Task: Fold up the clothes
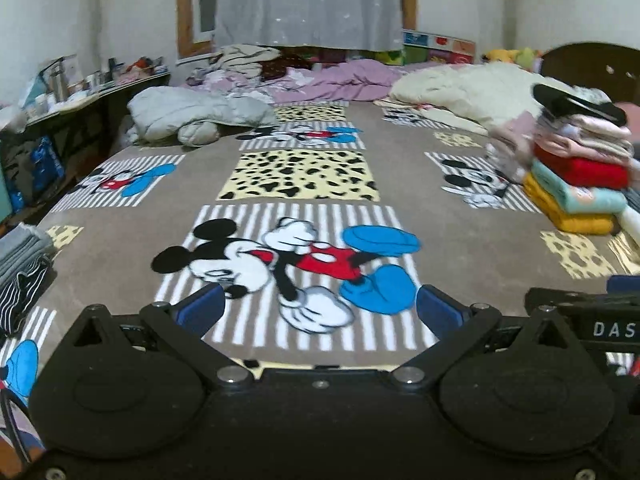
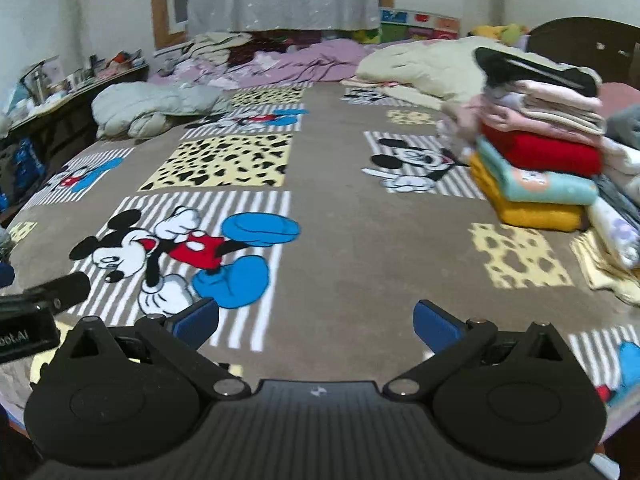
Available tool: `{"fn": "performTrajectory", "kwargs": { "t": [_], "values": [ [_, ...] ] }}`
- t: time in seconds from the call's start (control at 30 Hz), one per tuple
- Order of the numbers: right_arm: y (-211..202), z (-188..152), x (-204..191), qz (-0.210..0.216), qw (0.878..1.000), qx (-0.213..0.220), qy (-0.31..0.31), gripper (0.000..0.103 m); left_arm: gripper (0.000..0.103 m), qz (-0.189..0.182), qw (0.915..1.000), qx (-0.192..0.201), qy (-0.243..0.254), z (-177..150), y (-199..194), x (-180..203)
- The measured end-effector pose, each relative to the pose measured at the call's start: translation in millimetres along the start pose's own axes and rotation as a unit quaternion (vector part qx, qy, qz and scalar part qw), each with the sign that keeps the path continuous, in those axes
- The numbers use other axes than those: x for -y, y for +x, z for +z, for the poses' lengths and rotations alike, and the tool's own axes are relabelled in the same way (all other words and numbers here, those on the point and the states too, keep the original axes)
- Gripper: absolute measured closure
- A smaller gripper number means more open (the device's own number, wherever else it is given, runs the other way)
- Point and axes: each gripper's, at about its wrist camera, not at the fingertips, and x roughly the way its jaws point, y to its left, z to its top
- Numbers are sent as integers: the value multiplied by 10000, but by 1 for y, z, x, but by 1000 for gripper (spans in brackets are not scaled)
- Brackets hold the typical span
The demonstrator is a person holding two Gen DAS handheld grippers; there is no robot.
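While a grey heap (image 1: 200, 118) waited unfolded far left, both tongs, left (image 1: 318, 308) and right (image 2: 316, 320), hung apart and empty over the bed (image 1: 460, 208); the folded stack (image 2: 540, 160) sat right, work remaining.

A lived-in home bedroom. Wide bed under a brown fleece cartoon-mouse blanket (image 1: 400, 184); at its far edge, rumpled lilac bedding (image 1: 340, 80) below a grey curtain (image 1: 308, 4). On the blanket's right, a stack of folded coloured clothes (image 2: 536, 160). Left of the bed, a cluttered dark shelf (image 1: 80, 100).
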Motion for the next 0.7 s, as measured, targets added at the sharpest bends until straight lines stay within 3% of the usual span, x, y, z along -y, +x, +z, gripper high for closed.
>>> {"fn": "performTrajectory", "kwargs": {
  "t": [0.17,0.7],
  "values": [
    [-20,-8,11,-22,9999,99,76,0,0,-166,9997,-15,-157,-1,-14,6],
    [-49,-11,22,-47,9993,358,112,0,0,-177,9998,109,-7,0,-29,28]
  ]
}}
